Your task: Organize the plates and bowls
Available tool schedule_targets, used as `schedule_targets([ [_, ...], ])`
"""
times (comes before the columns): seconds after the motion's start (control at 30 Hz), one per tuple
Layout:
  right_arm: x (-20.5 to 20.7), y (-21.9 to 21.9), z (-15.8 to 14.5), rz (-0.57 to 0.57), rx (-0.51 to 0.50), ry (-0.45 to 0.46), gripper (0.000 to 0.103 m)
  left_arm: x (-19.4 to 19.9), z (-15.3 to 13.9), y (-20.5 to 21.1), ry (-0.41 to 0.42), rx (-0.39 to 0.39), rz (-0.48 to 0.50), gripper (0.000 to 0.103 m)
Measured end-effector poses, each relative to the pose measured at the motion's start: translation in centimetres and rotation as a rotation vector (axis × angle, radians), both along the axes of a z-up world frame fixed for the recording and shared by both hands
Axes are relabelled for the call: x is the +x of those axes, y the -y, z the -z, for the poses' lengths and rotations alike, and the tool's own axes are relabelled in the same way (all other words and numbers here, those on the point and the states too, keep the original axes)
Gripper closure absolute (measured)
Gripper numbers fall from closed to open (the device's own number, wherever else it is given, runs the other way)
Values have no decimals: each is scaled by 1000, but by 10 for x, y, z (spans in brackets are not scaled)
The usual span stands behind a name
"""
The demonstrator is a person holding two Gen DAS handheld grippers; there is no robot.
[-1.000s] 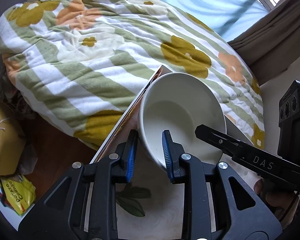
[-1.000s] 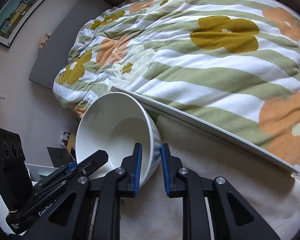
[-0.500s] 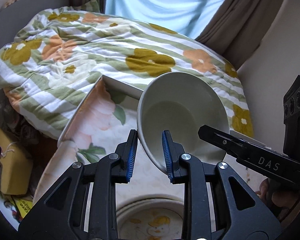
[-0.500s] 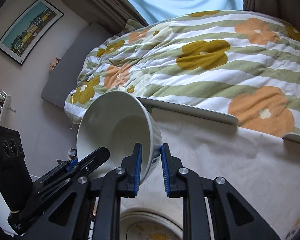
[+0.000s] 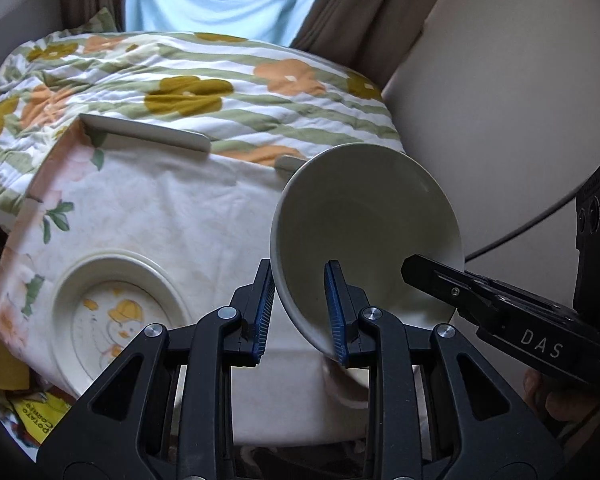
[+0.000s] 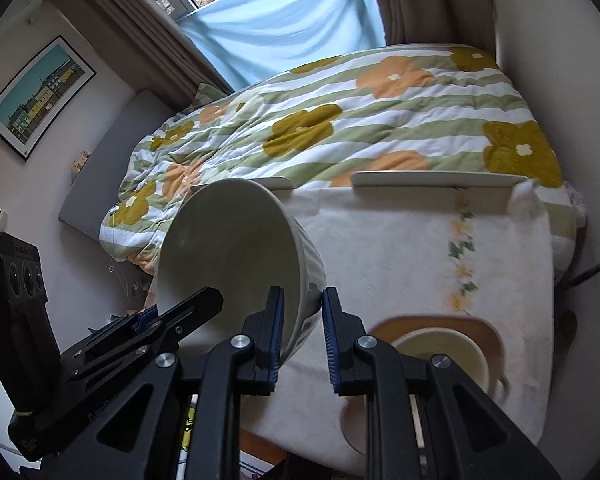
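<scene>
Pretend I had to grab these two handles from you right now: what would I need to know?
Left gripper: shut on the rim of the white bowl.
Right gripper: shut on the same bowl's opposite rim. Both hold it in the air, tilted, above the cloth-covered table.
Cartoon plate: flat on the table, at the left in the left wrist view.
Small cream bowl: on a brown board, at the lower right in the right wrist view.
Done: the big bowl is lifted.
Left: set it down somewhere; I can't tell where it should go. Keep both grips steady.
</scene>
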State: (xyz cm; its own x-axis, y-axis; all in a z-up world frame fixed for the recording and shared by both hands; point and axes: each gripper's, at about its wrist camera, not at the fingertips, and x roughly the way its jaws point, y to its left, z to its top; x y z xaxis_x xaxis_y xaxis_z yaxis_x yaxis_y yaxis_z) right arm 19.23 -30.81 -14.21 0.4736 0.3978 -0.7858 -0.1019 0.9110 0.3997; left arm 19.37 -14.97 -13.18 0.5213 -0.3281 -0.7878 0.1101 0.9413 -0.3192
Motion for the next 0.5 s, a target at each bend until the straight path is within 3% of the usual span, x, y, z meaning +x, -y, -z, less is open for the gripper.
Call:
schedule_targets([
  [0.27,-44,58,21,111,-13,-62,85,-26,23,73,-100,9,139,80],
  [0.5,-56,76,55,180,-8,-147,86,-21,56,99,-202,62,224,80],
])
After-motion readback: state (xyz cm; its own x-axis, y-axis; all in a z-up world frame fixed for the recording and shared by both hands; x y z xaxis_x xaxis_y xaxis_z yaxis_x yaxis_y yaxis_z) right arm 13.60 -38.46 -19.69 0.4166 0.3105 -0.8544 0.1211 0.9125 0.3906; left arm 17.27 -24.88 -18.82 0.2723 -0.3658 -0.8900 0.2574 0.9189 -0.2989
